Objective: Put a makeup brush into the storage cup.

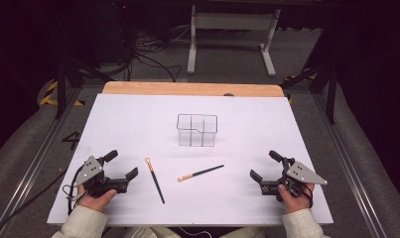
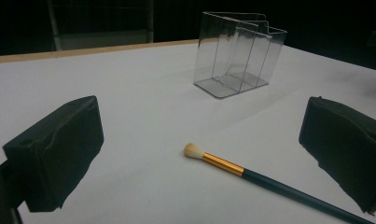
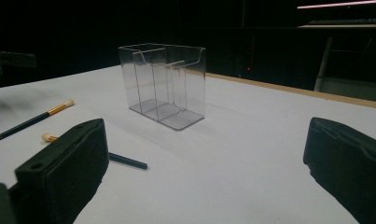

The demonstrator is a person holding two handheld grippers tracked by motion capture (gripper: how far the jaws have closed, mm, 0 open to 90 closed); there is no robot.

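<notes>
Left gripper (image 1: 124, 163): held low over the white table sheet (image 1: 138, 119) at the near left by the left hand (image 1: 96, 198); its jaws are spread wide and nothing is held between them. In the left gripper view the two black pads (image 2: 55, 154) are seen far apart with bare sheet between them.
Left brush (image 1: 155, 179): laid flat on the sheet just to the right of the left gripper, dark handle toward the person, gold ferrule and pale tip pointed away. In the left gripper view the same brush (image 2: 223, 163) is seen between the pads but beyond them, untouched.
Middle brush (image 1: 200, 173): laid flat near the sheet's centre, tip at the left, handle slanted up to the right, apart from the left brush.
Clear organiser (image 1: 197, 130): stood upright behind both brushes, near the middle of the table, divided into compartments, all seen empty.
Right gripper (image 1: 263, 164): held low at the near right by the right hand (image 1: 294, 193); jaws spread wide, nothing gripped. Both brushes are well apart from it.
</notes>
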